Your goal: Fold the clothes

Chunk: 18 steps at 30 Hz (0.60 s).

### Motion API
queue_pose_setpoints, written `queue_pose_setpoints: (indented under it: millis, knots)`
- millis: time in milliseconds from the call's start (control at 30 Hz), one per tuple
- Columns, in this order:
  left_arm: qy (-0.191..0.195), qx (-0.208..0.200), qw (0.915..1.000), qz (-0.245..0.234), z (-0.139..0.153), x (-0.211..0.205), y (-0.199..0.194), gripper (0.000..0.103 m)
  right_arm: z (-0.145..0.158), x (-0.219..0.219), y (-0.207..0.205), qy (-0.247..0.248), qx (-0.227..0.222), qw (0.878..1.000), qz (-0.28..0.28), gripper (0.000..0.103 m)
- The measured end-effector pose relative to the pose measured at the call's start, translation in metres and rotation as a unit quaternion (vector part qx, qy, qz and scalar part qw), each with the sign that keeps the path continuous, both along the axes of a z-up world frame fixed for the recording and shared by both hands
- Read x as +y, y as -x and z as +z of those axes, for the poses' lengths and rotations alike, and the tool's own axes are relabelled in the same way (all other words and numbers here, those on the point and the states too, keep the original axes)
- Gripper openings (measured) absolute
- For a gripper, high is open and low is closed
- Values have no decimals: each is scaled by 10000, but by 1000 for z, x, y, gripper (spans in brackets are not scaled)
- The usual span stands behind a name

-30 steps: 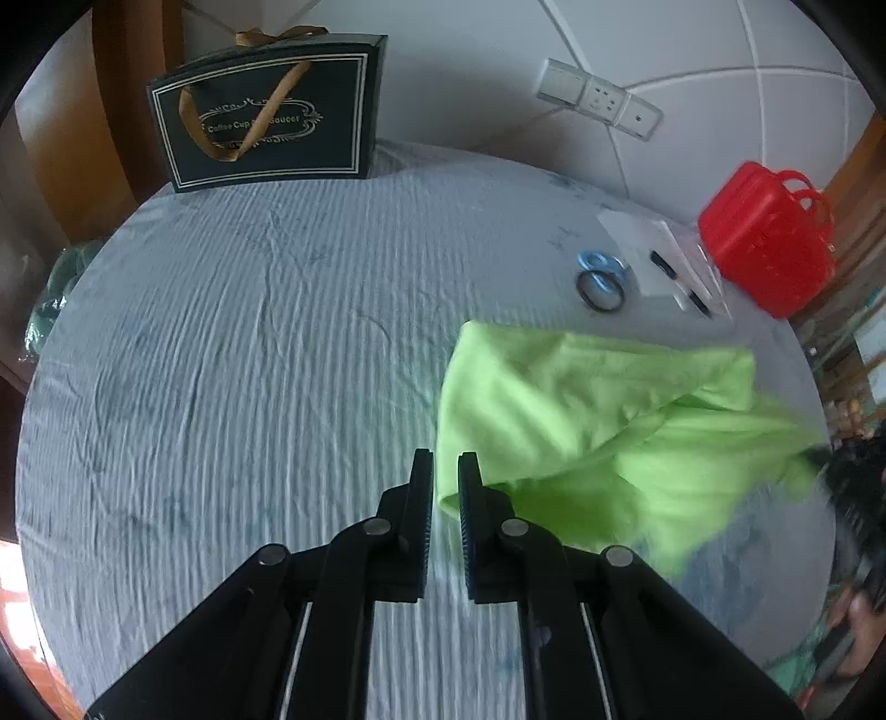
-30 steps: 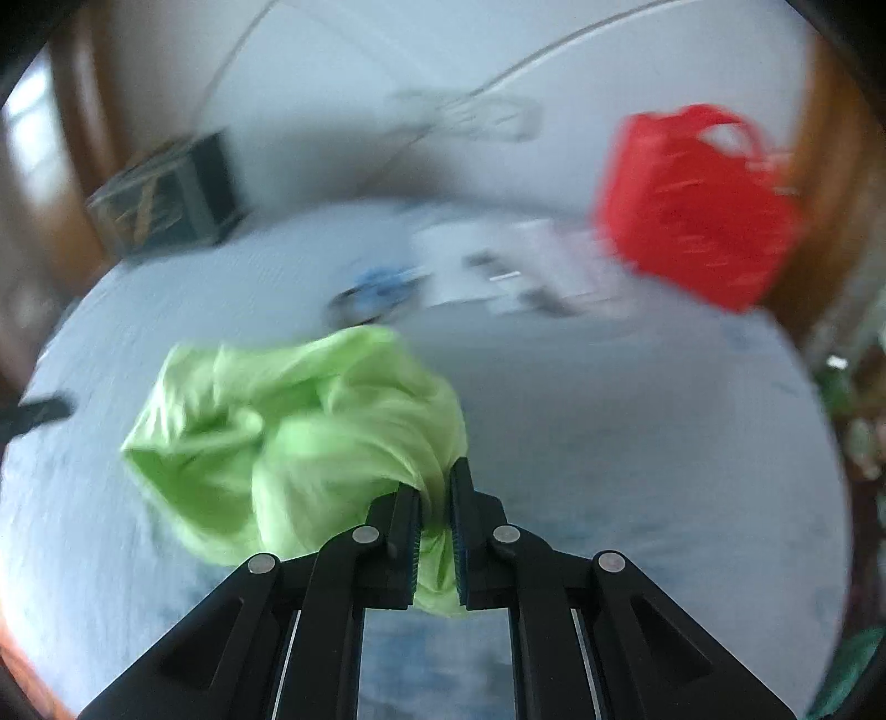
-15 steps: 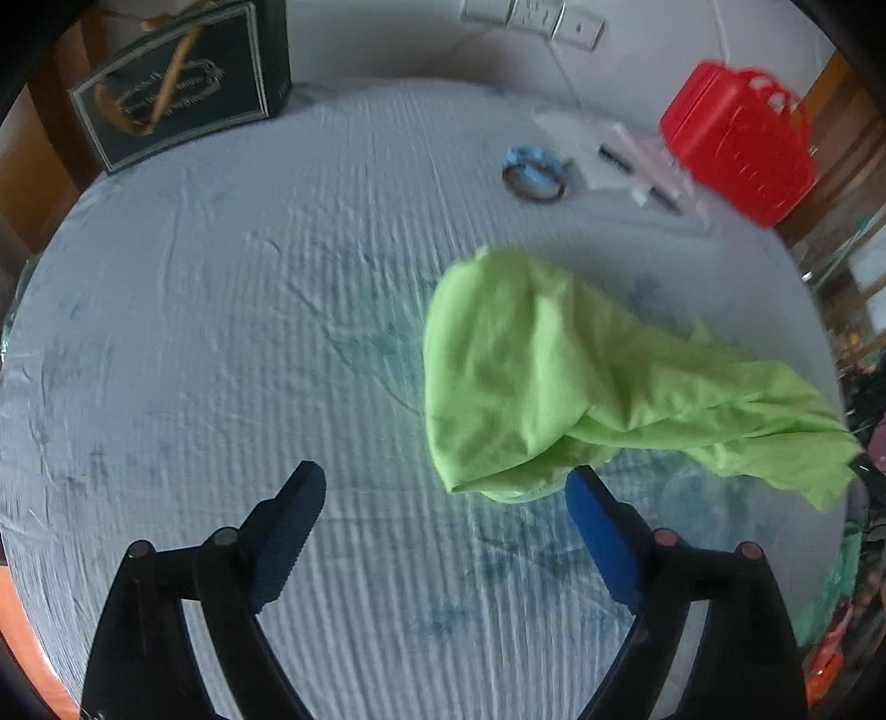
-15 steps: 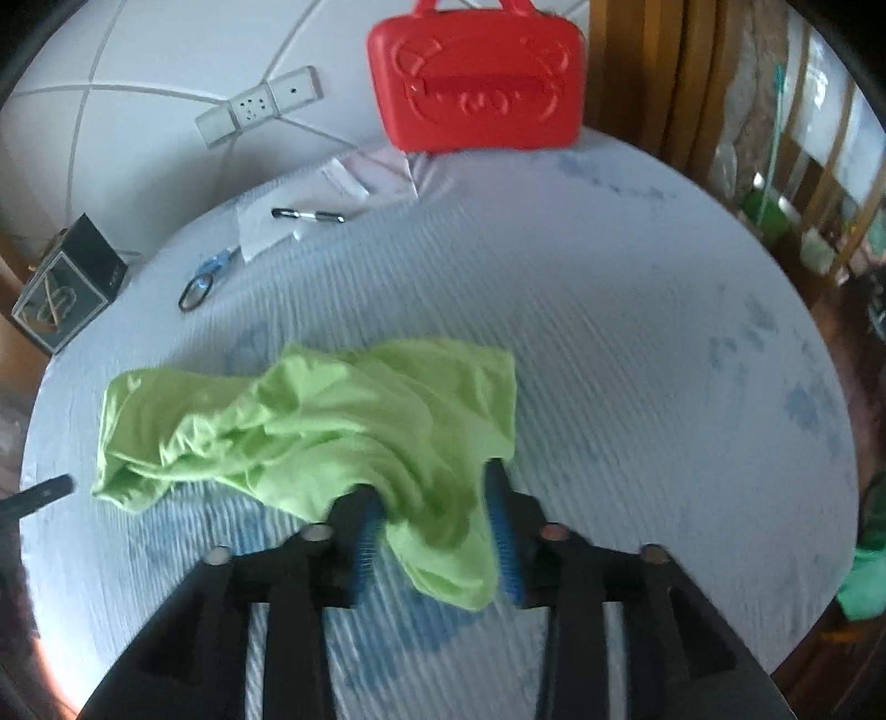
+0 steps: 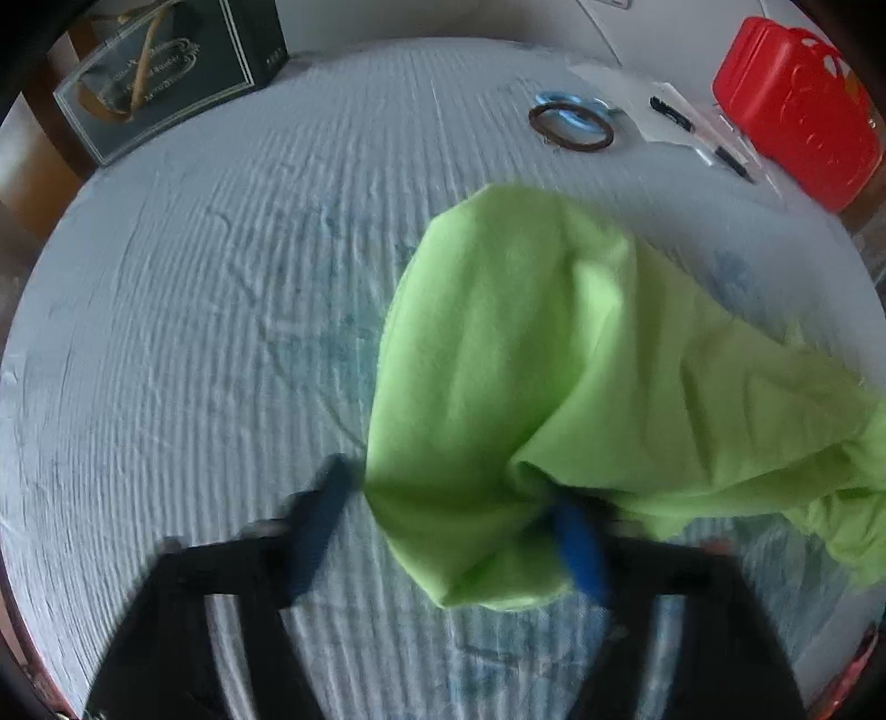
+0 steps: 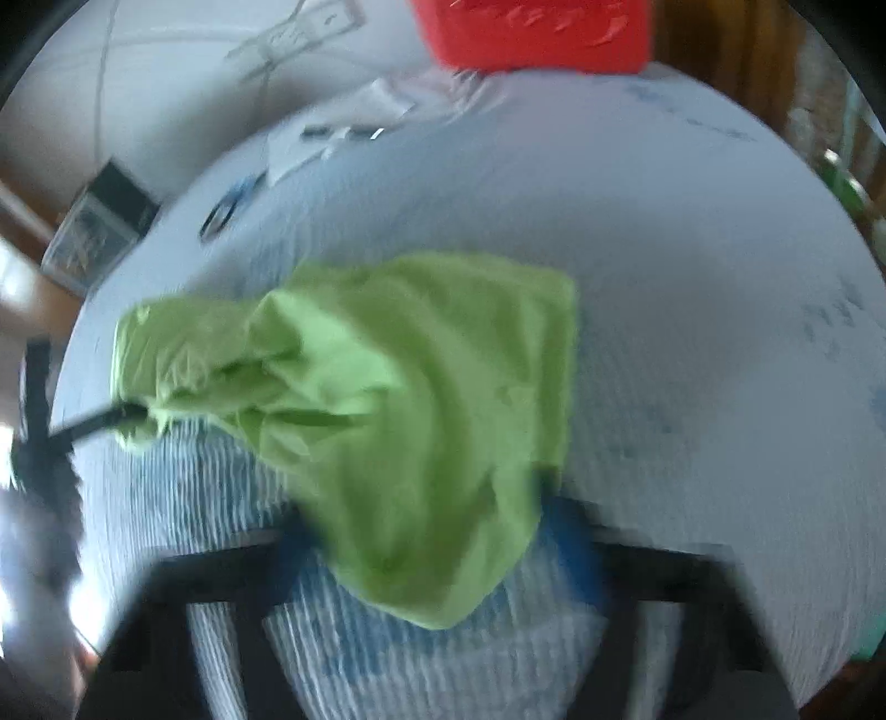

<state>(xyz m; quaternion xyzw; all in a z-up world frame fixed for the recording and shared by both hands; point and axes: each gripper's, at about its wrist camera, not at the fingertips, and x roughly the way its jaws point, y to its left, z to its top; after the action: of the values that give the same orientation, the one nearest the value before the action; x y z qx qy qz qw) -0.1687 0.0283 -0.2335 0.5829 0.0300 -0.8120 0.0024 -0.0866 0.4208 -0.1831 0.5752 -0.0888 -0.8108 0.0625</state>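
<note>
Left-wrist view, left to right: dark gift bag (image 5: 166,77) at the table's (image 5: 183,310) far-left edge, scissors (image 5: 573,119) and pens on paper (image 5: 673,119) near the far edge, red basket (image 5: 797,133) at the far-right edge. Left tongs (image 5: 451,526) are spread wide, blue-padded fingers (image 5: 578,548) on either side of the near end of the green shirt (image 5: 554,354), nothing pinched; frame is blurred. The shirt lies crumpled right of the table's centre, trailing toward the right edge. Right-wrist view, heavily blurred: the other tongs show as a dark shape at the left edge, touching the shirt's (image 6: 421,399) left end. Right tongs (image 6: 437,548) are also spread apart, the shirt's near corner draped between the fingers (image 6: 573,545), not clamped. Red basket (image 6: 537,33) at the far edge.
</note>
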Motion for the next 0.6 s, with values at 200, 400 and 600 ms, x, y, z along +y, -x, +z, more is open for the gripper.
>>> queue_pose_setpoints:
  millis: [200,400,600]
  knots:
    - [122,1041,9944,115,104,-32,6,10,75,-7,19,-418,1042,9935,208,10]
    - [212,2458,9690,146,250,-73,-1,10,215,-8,21,-409,2913,9556,183,10]
    - [330,1958,9801,53,221,-98,-30,10,234,-34,1,-385,3020,9501,674,13]
